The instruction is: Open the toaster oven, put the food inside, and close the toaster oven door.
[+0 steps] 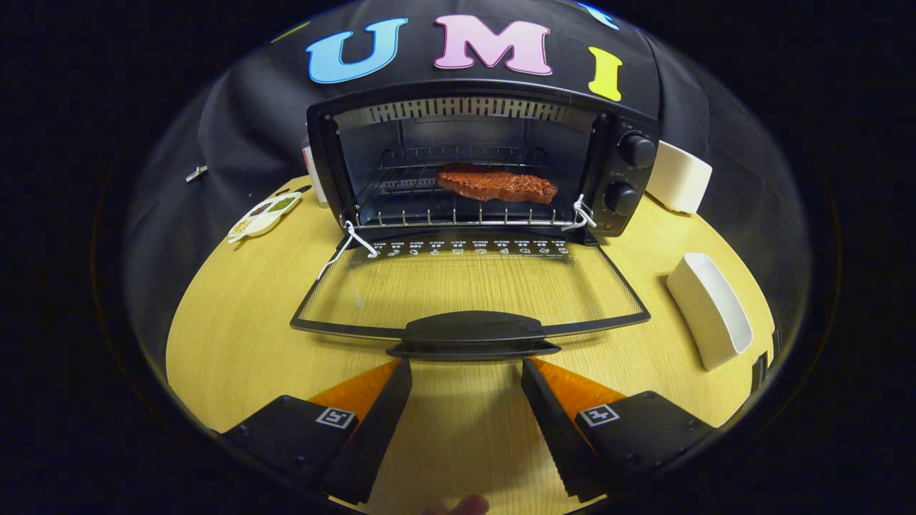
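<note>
Toaster oven (479, 164) stands on the wooden table (236, 322), mouth facing the gripper (466, 373), its glass door (469, 293) folded flat toward the fingers. Food (497, 184), a reddish slab, lies crosswise on the rack (444, 207). The oven's rear is dim. The gripper's spread, empty fingers sit level just before the door handle (472, 332).

On my wooden table (236, 336): a white compartment dish (263, 214) of seasonings left of the appliance; two white rectangular containers (708, 309) (678, 177) at right.
</note>
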The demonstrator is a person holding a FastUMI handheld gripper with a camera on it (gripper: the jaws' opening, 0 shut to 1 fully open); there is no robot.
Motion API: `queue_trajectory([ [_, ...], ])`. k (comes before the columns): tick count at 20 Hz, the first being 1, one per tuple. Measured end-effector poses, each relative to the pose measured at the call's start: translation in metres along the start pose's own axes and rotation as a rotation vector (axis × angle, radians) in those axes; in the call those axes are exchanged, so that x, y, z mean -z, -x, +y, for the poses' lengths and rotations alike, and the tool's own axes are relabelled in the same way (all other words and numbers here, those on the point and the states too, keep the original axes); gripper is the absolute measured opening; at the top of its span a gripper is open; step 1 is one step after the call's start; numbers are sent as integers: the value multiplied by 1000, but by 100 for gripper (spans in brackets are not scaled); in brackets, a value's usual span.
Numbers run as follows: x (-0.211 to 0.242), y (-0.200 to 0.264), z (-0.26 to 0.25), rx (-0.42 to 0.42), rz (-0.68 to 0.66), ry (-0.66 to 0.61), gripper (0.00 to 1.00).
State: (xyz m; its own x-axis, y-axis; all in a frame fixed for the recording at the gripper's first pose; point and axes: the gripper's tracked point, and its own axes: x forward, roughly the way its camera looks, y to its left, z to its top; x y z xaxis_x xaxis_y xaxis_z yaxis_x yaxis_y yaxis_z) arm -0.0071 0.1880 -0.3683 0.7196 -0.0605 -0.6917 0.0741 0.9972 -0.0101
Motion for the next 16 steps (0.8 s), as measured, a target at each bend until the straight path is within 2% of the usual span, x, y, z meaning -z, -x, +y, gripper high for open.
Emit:
queue_trajectory([
  [5, -18, 21, 0, -4, -68, -7, 97],
  [11, -69, 53, 0, -13, -250, -21, 96],
  [16, -101, 54, -7, -18, -313, -74, 96],
])
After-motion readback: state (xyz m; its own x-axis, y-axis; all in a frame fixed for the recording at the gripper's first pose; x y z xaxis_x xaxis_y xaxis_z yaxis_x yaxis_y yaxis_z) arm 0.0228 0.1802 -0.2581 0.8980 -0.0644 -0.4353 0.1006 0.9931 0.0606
